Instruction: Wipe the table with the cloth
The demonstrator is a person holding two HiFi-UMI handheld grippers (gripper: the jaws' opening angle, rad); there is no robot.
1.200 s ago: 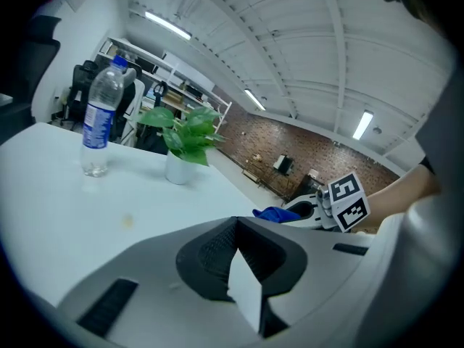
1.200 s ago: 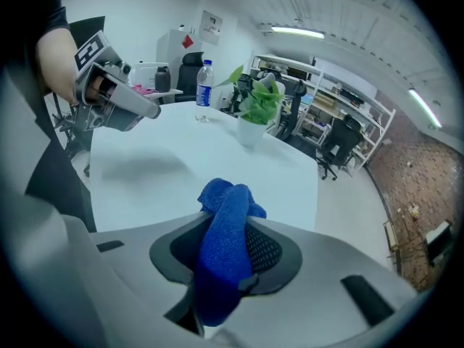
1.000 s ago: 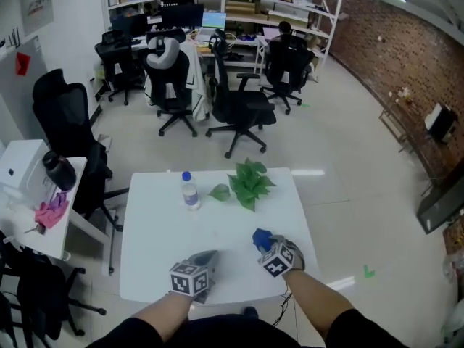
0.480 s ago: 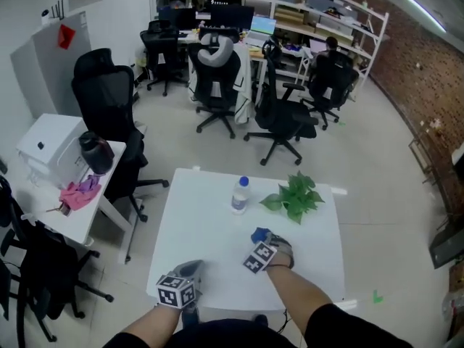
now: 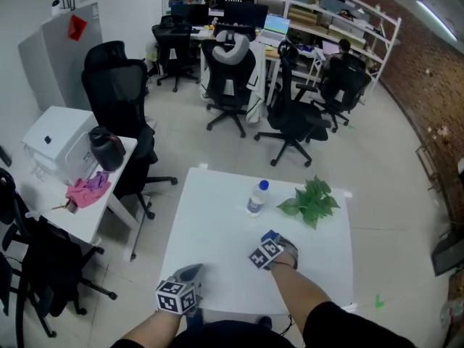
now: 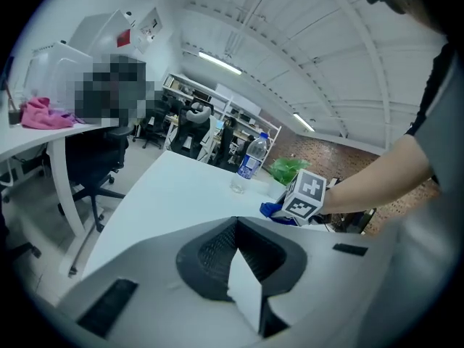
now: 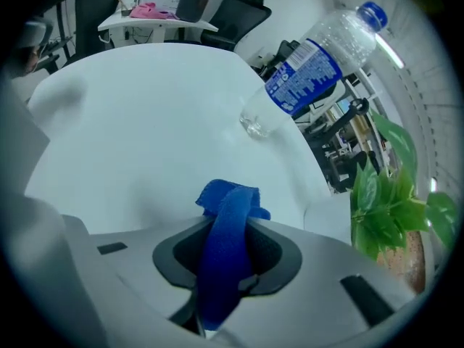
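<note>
Open office with a pale floor, black office chairs (image 5: 290,122) and loaded shelving (image 5: 326,20) at the back, brick wall (image 5: 428,71) along the right. In the middle, a white square tabletop (image 5: 210,230). Toward its far edge, an upright clear water bottle (image 5: 255,197) with a blue cap, and just right of it a small green leafy plant (image 5: 313,201). Off to the left, apart from it, a smaller white desk (image 5: 72,216) carrying a pink rag (image 5: 88,190) and a black jug-like vessel (image 5: 106,148).

Near the tabletop's middle, a little toward the near side, the right gripper (image 5: 271,242), jaws closing on a blue cloth (image 7: 226,230): folded strip clamped between the pads, bunched end poking out past the tips, low over the white surface.

At the near left edge, the left gripper (image 5: 190,274), jaws together with nothing between them, well apart from cloth and bottle.
</note>
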